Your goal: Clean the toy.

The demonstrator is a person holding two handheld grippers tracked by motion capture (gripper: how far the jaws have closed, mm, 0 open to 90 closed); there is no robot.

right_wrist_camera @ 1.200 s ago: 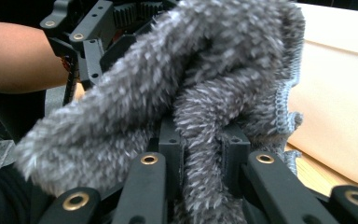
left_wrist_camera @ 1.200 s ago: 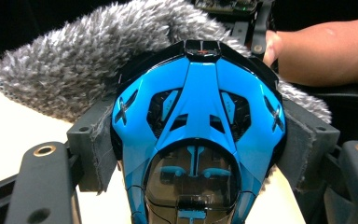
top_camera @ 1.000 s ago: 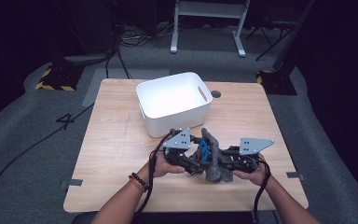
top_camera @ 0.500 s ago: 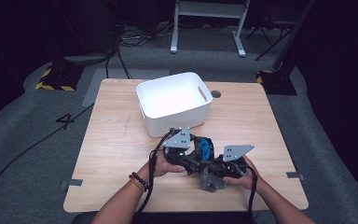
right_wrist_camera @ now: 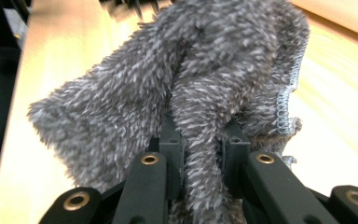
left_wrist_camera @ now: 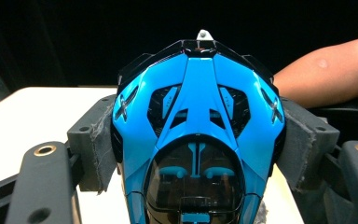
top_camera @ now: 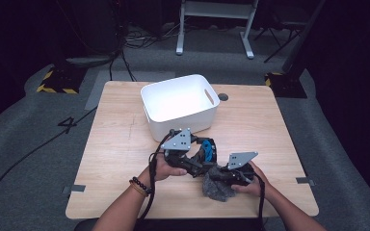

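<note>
left gripper view has the left gripper (left_wrist_camera: 198, 154) clamped on a blue toy car (left_wrist_camera: 198, 140) near the table's front edge; right gripper (right_wrist_camera: 200, 144) pinches a grey cloth (right_wrist_camera: 177, 84). hold the car steady, wipe with light strokes.

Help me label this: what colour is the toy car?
Bright blue with black, clearest in the left gripper view: toy car.

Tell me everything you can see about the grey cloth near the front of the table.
The grey cloth is a fluffy, long-piled fabric, like microfibre, with a stitched hem along one edge. It is bunched and folded, not spread flat. A fold of it is pinched between the jaws of the right hand-held gripper, which is shut on it. In the high view the cloth hangs down onto the wooden table, beside the blue toy car.
</note>
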